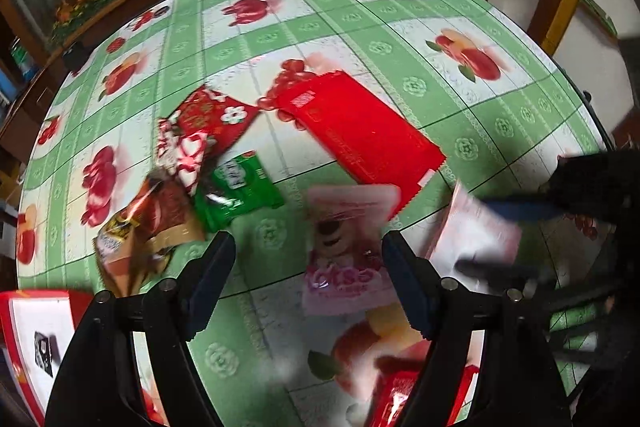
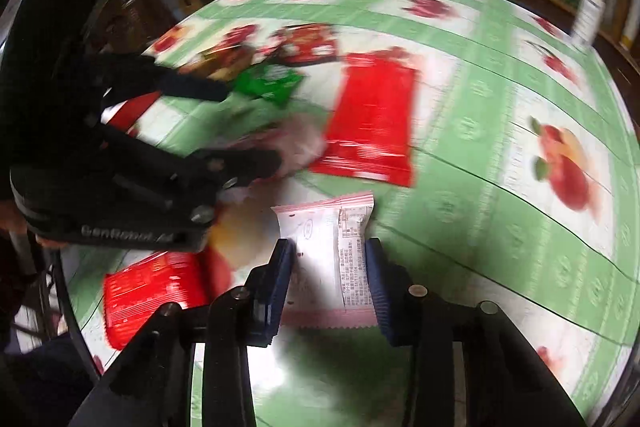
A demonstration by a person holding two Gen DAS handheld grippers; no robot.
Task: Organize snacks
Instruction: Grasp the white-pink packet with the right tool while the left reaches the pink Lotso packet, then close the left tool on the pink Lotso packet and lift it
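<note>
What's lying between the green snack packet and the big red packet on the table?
Nothing. In the left wrist view, only bare tablecloth separates the green packet from the big red packet; the pink bear packet lies nearer the camera.

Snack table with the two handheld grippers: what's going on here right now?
A person is sorting snack packets on a fruit-print tablecloth. The right gripper is clamped on a pink-and-white packet. The left gripper hangs open above a pink bear-print packet. A large red packet, a green packet and several others lie loose on the table.
</note>
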